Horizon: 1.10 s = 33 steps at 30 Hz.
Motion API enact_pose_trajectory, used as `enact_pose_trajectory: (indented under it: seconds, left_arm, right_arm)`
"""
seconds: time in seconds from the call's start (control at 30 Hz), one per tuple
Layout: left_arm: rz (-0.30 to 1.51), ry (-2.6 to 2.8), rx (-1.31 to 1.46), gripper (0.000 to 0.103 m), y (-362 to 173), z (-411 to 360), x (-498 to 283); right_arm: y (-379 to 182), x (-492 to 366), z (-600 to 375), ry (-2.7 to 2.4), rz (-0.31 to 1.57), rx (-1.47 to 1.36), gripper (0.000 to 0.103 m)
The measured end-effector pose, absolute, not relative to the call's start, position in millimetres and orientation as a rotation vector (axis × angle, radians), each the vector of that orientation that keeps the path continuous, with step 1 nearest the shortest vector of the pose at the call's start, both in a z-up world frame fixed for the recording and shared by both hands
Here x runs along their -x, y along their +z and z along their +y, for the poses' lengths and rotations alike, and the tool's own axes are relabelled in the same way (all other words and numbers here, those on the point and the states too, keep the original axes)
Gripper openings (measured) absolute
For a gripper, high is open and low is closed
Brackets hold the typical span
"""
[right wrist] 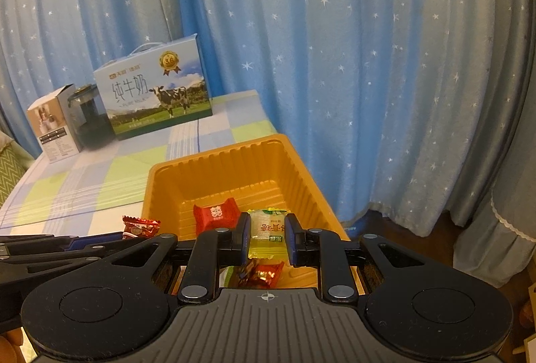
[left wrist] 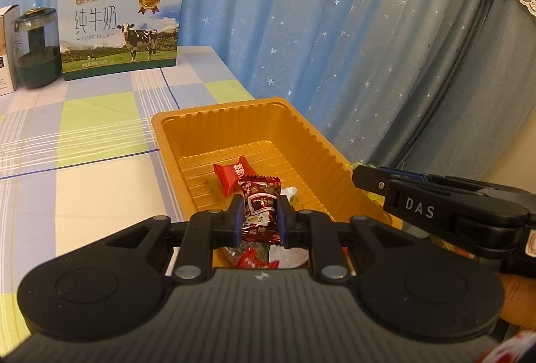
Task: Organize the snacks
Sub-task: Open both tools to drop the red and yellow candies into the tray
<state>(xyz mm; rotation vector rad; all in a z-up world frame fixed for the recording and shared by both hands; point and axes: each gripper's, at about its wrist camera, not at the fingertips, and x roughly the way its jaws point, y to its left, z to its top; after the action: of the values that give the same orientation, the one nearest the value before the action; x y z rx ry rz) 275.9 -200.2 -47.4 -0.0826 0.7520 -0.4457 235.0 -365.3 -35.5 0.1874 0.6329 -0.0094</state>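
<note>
Left wrist: jaws clamp dark red candy [left wrist: 259, 215]; right jaws pinch yellow candy [right wrist: 267, 234] over orange tray [left wrist: 321, 142]

My left fingers [left wrist: 240, 218] pinch a dark-red candy [left wrist: 260, 212]; my right a yellow one [right wrist: 267, 234], over the orange tray [left wrist: 321, 145] holding a red candy [left wrist: 232, 175].

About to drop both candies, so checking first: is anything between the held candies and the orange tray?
Nothing visible. The left claw holds the dark red candy and the right claw the yellow candy, both over the open orange tray, which already holds a red candy.
</note>
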Motion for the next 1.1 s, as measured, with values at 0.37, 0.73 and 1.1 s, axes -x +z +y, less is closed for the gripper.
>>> enact_pose_trajectory:
  seconds: [0.37,0.73,1.1]
  left_arm:
    - [0.741,-0.446,0.085,0.021,-59,-215,-300]
    - [0.773,-0.394,0.112,0.027,-70,-181,-288]
    - [0.765,-0.343,0.140,0.035,-67,-153,-274]
  right_arm:
    - [-42,-254,-370,-0.015,0.640,-0.191,0.022]
    - [-45,-252,-371,-0.016,0.650,-0.197,0.022]
    - [-37,-258,-368,0.057,0.631,-0.281,0.022]
